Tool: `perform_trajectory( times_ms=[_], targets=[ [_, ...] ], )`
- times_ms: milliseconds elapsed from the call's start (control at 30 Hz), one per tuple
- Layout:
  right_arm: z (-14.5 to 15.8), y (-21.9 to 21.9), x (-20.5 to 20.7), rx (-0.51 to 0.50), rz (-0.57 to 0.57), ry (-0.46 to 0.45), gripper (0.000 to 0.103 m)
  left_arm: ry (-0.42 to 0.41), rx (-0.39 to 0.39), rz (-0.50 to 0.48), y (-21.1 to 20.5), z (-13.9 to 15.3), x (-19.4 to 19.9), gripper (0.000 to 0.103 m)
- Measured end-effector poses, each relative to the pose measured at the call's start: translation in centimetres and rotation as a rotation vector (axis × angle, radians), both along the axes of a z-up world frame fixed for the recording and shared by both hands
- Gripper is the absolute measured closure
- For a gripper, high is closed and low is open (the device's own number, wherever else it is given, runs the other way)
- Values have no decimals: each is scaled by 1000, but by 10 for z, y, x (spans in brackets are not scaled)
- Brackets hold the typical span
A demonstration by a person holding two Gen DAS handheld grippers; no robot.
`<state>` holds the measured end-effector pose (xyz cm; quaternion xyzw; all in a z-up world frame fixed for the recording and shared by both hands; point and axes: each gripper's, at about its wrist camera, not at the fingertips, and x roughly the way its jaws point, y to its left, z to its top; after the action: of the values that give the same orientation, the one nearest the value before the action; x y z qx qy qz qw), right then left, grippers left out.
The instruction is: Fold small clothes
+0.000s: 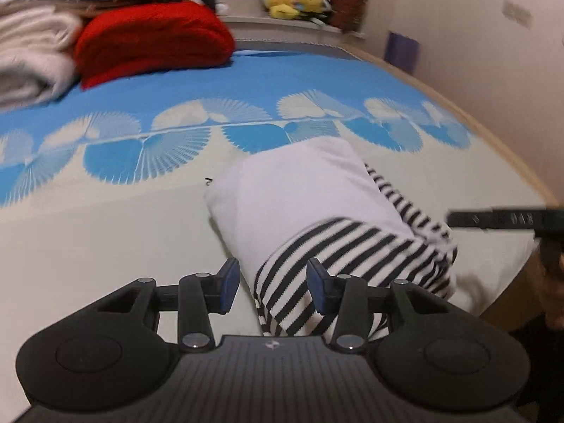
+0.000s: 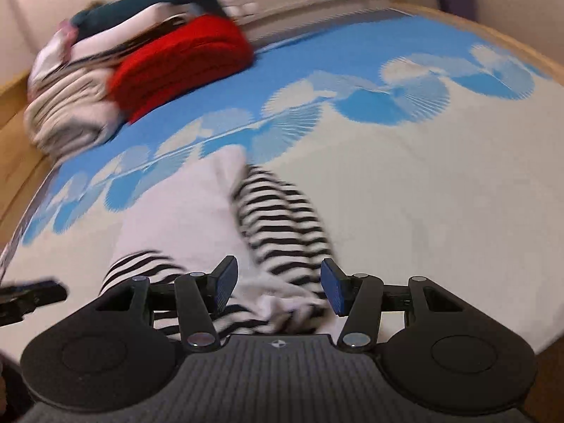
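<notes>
The top (image 1: 310, 211), white with striped sleeves, lies partly folded near the bed's (image 1: 105, 246) front edge. Left gripper (image 1: 271, 287) and right gripper (image 2: 278, 289) both hover with jaws open, gripping nothing, cloth between them. Risk: a shallow pinch catches one layer only, dragging the fold apart
</notes>
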<state>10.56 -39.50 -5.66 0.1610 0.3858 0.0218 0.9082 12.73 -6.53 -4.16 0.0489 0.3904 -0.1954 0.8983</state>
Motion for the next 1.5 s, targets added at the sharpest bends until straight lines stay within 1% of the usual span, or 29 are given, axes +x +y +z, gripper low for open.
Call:
perform_trajectory(
  times_ms=[100,167,267,433,467,500,567,600,633,667,700,733,800,867,967,1000,1033,1100,1133,1167,1233,1300,1333,1400,1467,1500],
  targets=[
    [-10,18,15,-34,59,35,49,-5,15,-23,-9,-7,3,57],
    [-20,23,25,-50,51,79,49,12,8,-6,-7,-11,6,57],
    [-37,20,40,-18,20,136,49,79,-33,33,-1,-18,17,57],
    [-49,23,57,31,31,140,48,116,-37,75,12,-18,23,57],
    [-48,26,59,19,37,130,48,119,-41,82,14,-17,24,57],
    [-44,29,58,-26,30,98,50,121,-48,89,16,-17,25,57],
    [-23,33,50,-151,-50,-31,50,120,-59,108,21,-15,28,57],
    [-13,32,46,-136,-67,-86,49,120,-66,118,23,-15,29,57],
    [-8,30,44,-83,-54,-122,49,124,-73,128,25,-15,30,57],
    [-7,29,46,-29,-22,-126,50,130,-82,138,27,-15,31,57],
    [-11,30,50,3,20,-96,50,138,-87,146,28,-16,32,57],
    [-18,33,54,5,54,-58,50,144,-88,152,28,-17,33,57],
    [-35,41,58,-23,101,10,50,152,-85,156,27,-18,33,57],
    [-47,43,61,-49,114,51,50,153,-72,152,24,-19,32,57],
    [-57,36,66,-29,101,86,49,151,-52,141,20,-21,30,57],
    [-59,34,68,-26,93,91,44,151,-46,139,19,-22,30,57],
    [-60,34,68,-18,88,95,42,151,-41,139,19,-22,30,57],
    [-63,42,72,-6,113,104,43,155,-40,144,18,-24,30,57],
    [-62,46,70,-17,138,97,49,157,-40,146,18,-24,30,57],
    [-61,49,68,-26,159,92,52,159,-40,148,18,-25,30,57],
    [-58,50,68,11,189,93,80,160,-34,148,15,-26,30,57],
    [-50,51,66,31,216,69,89,158,-29,146,12,-26,30,57],
    [-45,49,65,50,228,58,92,155,-28,143,11,-26,30,57],
    [-29,39,63,107,242,35,94,144,-34,141,11,-26,29,57],
    [-4,20,59,143,233,-10,95,134,-61,141,12,-23,28,57],
    [9,7,55,186,230,-35,96,130,-87,138,13,-21,28,57]
  ],
)
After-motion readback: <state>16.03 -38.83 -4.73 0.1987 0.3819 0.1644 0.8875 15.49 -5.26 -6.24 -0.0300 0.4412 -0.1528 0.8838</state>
